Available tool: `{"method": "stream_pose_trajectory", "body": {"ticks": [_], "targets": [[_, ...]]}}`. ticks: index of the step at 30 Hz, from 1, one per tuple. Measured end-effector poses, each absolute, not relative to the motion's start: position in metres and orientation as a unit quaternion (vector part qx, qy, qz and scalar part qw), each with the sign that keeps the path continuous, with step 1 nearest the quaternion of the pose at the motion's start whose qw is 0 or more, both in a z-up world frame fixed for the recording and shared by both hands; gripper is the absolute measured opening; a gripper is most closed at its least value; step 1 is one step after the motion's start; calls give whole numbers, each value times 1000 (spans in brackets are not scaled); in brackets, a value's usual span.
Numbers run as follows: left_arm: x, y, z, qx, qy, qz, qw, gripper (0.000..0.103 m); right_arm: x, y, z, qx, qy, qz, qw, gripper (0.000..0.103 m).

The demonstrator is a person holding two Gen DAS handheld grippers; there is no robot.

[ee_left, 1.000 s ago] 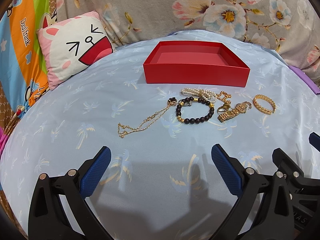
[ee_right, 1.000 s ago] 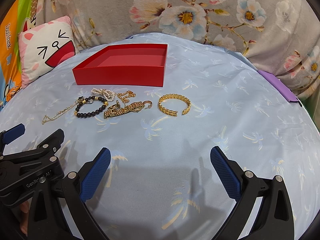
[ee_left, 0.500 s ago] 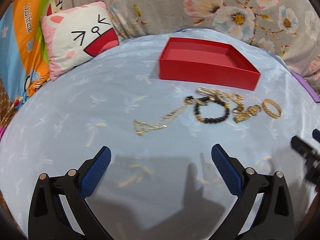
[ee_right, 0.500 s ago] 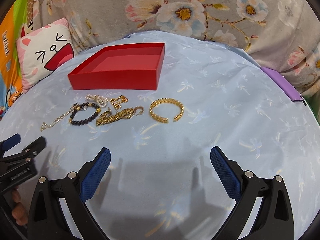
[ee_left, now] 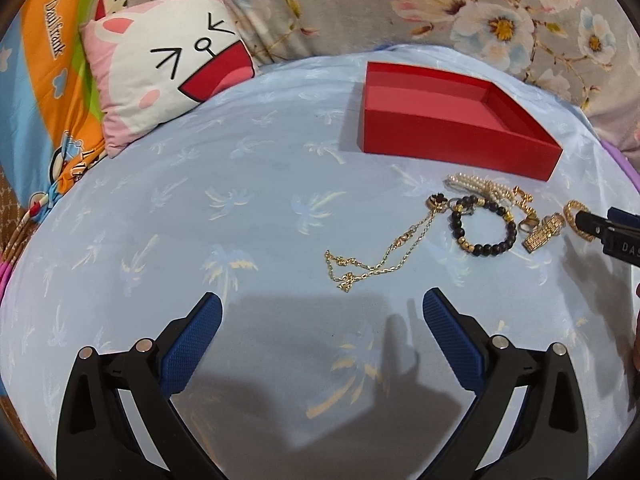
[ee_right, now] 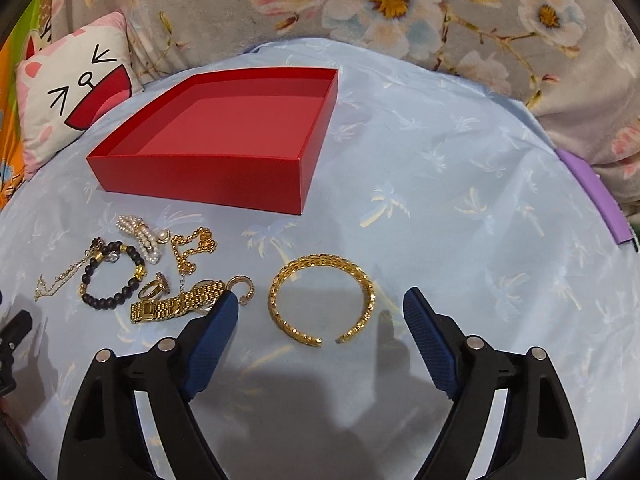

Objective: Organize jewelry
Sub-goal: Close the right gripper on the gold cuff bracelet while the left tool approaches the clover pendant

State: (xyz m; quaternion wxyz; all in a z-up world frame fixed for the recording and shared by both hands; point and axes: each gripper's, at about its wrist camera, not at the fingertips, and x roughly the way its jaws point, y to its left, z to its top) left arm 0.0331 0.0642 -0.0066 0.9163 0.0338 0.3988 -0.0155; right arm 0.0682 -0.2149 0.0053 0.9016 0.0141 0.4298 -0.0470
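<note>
Gold cuff bangle (ee_right: 322, 298) lies between the spread fingers of the right gripper (ee_right: 320, 312), so lower squarely, pinch across its rim, and carry it to the red box (ee_right: 224, 184) at eleven o'clock, while the left gripper (ee_left: 320, 320) hangs spread, empty.

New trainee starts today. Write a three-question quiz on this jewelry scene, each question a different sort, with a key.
1. True or false: the red box already holds some jewelry.
2. Multiple choice: which piece lies between the open fingers of the right gripper? A) the black bead bracelet B) the gold cuff bangle C) the pearl strand
3. Fill in: the left gripper is open, and the piece nearest its fingertips is the thin gold ____.

Key: 1. false, its floor is bare. 2. B. 3. chain.
</note>
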Motion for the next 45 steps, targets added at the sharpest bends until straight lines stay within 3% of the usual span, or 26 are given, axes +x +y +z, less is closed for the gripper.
{"method": "stream_pose_trajectory", "body": {"ticks": [13,27,34,39,43,45], "targets": [[52,57,-12,28,416,-37,908,98,77,-218,-5,35,447,-30,893,58],[81,41,-14,46,433,-62,898,98,76,-223,-4,49,445,-24,894,58],[103,21,-4,83,405,-78,907,97,76,-223,-5,46,445,-25,894,59],[115,6,-8,91,409,-102,902,85,75,-222,-5,46,445,-25,894,59],[117,5,-13,74,420,-125,896,67,75,-222,-5,44,445,-26,894,59],[117,6,-14,69,421,-130,895,65,75,-222,-6,43,445,-26,894,59]]}}
